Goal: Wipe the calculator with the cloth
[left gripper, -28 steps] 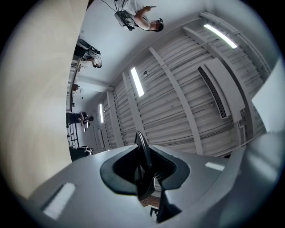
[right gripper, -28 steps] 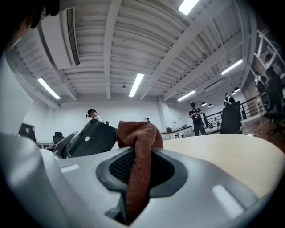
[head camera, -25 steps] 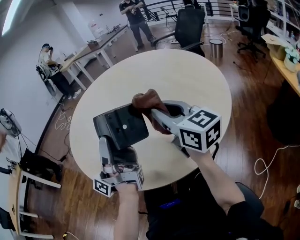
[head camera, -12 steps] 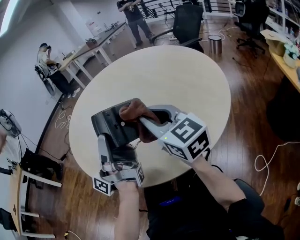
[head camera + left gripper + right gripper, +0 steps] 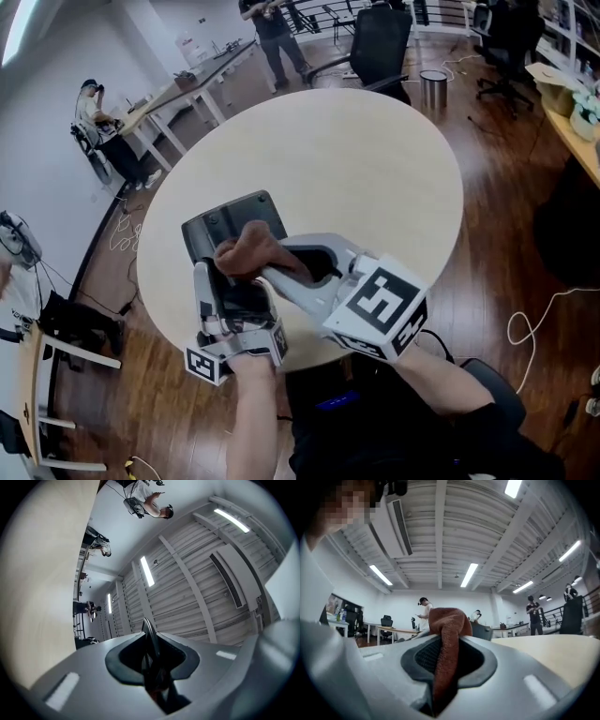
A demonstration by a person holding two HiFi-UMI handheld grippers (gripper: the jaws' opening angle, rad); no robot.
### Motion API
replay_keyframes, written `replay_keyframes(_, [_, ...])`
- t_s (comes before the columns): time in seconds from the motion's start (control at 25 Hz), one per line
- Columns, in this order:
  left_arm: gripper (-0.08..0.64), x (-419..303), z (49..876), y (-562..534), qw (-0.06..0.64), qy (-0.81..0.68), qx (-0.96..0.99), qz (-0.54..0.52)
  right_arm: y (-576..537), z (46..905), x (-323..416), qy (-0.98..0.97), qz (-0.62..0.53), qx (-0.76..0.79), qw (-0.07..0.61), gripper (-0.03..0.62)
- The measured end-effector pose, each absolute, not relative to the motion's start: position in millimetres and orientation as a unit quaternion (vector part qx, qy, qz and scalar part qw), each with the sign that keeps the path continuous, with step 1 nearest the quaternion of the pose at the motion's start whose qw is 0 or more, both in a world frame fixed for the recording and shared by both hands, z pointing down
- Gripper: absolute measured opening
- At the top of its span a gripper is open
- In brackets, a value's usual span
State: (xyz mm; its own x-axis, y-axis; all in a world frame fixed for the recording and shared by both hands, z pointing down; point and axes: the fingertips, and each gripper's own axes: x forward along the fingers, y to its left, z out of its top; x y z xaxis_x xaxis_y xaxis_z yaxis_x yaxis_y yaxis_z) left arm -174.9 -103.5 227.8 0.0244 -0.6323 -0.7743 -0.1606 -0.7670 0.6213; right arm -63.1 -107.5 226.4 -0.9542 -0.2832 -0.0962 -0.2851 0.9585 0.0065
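An open-plan office: long desks point(image 5: 200, 82), black swivel chairs point(image 5: 380, 42), wood floor point(image 5: 502, 187), ceiling strip lights point(image 5: 469, 575).

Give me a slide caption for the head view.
Left gripper holds the dark calculator tilted above the round table; right gripper presses a brown cloth onto it.

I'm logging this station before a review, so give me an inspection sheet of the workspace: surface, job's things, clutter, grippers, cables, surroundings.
Surface: round table with a pale wood top.
Job's things: dark calculator held tilted over the table's near side; brown cloth against it.
Clutter: nothing seen.
Grippers: left gripper shut on the calculator's edge; right gripper shut on the cloth.
Cables: white cable on the floor at right; loose cables at left.
Surroundings: office chair, bin, desks, people beyond.
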Motion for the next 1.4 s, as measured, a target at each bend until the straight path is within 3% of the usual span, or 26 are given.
replay_keyframes(0.16, [0.069, -178.9, 225.7, -98.5, 0.19, -0.281, 0.688, -0.642, -94.5, 243.7, -86.3, 0.987, 0.056, -0.149, 0.004, 0.077])
replay_keyframes(0.4, [0.071, -174.4, 227.3, -96.8, 0.181, -0.29, 0.69, -0.638, -149.8, 271.1, -42.7, 0.97, 0.035, -0.239, -0.025, 0.077])
replay_keyframes(0.52, [0.071, -177.9, 228.4, -97.2, 0.183, -0.292, 0.687, -0.64, -157.5, 267.4, -30.2, 0.969, 0.01, -0.248, -0.005, 0.077])
replay_keyframes(0.64, [0.071, -182.4, 226.8, -98.6, 0.186, -0.291, 0.683, -0.643, -113.4, 238.4, -55.1, 0.98, 0.071, -0.186, 0.019, 0.077])
replay_keyframes(0.84, [0.069, -176.6, 226.7, -96.5, 0.196, -0.282, 0.678, -0.65, -69.8, 244.1, -88.3, 0.965, 0.203, -0.159, -0.039, 0.077])
replay_keyframes(1.16, [0.071, -172.9, 219.7, -91.3, 0.18, -0.278, 0.69, -0.644, -173.7, 274.1, -17.4, 0.95, 0.068, -0.3, -0.053, 0.077])
replay_keyframes(1.4, [0.07, -168.4, 222.4, -94.6, 0.188, -0.285, 0.702, -0.625, -131.9, 220.3, -52.6, 0.984, 0.014, -0.172, 0.045, 0.077])
